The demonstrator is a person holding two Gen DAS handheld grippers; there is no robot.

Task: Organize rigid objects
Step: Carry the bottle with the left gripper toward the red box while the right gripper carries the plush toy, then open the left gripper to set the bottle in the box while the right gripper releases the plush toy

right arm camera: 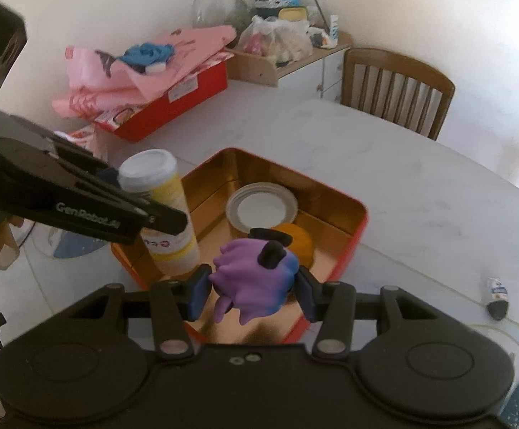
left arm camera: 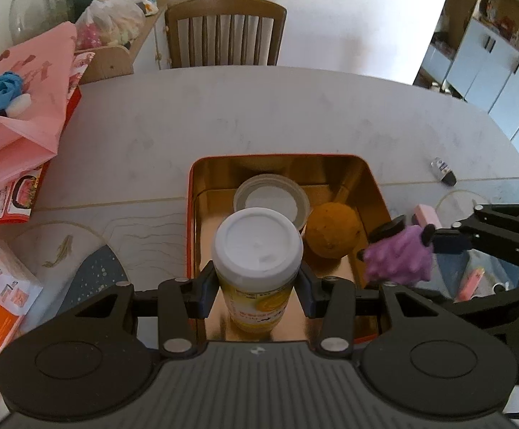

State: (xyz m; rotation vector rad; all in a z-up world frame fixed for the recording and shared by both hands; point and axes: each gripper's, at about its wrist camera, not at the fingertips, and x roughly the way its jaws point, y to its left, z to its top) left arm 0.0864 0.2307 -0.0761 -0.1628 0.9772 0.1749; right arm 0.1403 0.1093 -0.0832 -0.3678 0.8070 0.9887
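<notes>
My left gripper (left arm camera: pixel 257 286) is shut on a yellow bottle with a white cap (left arm camera: pixel 257 246) and holds it upright over the near part of an orange tin with a gold inside (left arm camera: pixel 280 164). The bottle (right arm camera: pixel 166 211) and tin (right arm camera: pixel 361 221) also show in the right wrist view. My right gripper (right arm camera: pixel 254 291) is shut on a purple toy figure (right arm camera: pixel 255 279), held above the tin's near right edge; the toy also shows in the left wrist view (left arm camera: pixel 398 259). In the tin lie a white lid (left arm camera: pixel 272 202) and an orange (left arm camera: pixel 332 230).
A red box with pink paper bags (right arm camera: pixel 173 82) sits at the table's far left. A small tube (right arm camera: pixel 497 296) lies on the white table to the right. A pink item (left arm camera: pixel 427 216) lies beyond the tin. A wooden chair (left arm camera: pixel 225 34) stands at the far edge.
</notes>
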